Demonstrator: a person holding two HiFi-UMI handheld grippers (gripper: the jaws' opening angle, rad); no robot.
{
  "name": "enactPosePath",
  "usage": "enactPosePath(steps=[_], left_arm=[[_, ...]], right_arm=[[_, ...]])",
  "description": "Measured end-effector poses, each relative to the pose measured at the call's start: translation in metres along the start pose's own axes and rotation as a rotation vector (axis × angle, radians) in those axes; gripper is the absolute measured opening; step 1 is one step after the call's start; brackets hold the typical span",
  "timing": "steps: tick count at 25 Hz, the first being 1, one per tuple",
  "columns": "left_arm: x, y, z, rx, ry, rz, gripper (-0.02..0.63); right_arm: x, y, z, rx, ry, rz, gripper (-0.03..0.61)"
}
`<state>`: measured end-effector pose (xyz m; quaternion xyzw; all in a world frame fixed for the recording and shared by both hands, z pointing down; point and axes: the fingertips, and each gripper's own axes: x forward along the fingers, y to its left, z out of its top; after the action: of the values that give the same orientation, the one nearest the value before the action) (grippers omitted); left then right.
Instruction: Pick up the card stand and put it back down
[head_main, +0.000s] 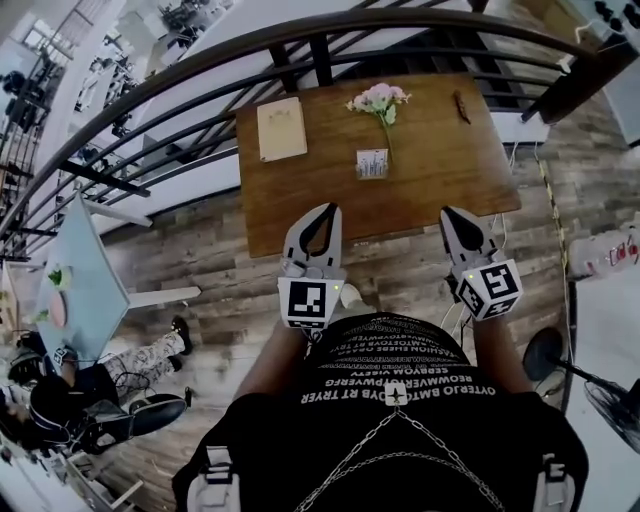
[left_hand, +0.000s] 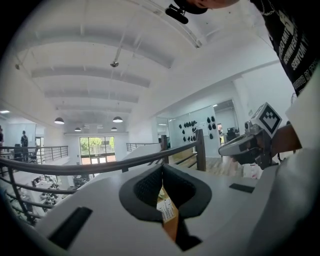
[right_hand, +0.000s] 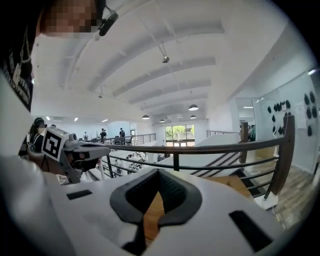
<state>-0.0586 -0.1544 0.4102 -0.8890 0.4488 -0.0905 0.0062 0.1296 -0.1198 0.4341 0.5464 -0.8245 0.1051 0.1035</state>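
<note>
Notepad (head_main: 281, 128) lies at the desk's (head_main: 440, 185) ten o'clock corner. Left gripper (head_main: 330, 210): jaws closed, empty, at near edge. Card stand (head_main: 372, 163) mid-desk, one o'clock of it. Right gripper (head_main: 447, 211): jaws closed, empty.

card stand (head_main: 372, 163): print too small | fan (head_main: 612, 400): cut by edge

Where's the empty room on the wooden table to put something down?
The near half of the table is bare, from the card stand to the near edge. Another bare patch lies between the flowers and the small brown object. It's crowded at the far middle; the notepad fills the far left corner.
</note>
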Motion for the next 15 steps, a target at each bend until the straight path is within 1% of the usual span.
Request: enactPosePath(steps=[2, 7, 11, 15], left_arm=[[0.003, 0.009, 0.000, -0.002, -0.008, -0.007, 0.028], [0.010, 0.028, 0.000, -0.017, -0.022, -0.033, 0.028], [0.014, 0.035, -0.002, -0.027, -0.029, -0.052, 0.028], [0.013, 0.038, -0.002, -0.038, -0.036, -0.058, 0.028]], right_arm=[[0.007, 0.003, 0.003, 0.003, 0.001, -0.012, 0.003], [0.022, 0.017, 0.011, -0.093, 0.016, -0.038, 0.003], [0.027, 0.023, 0.014, -0.108, 0.021, -0.049, 0.003], [0.024, 0.028, 0.015, -0.196, 0.039, -0.064, 0.003]])
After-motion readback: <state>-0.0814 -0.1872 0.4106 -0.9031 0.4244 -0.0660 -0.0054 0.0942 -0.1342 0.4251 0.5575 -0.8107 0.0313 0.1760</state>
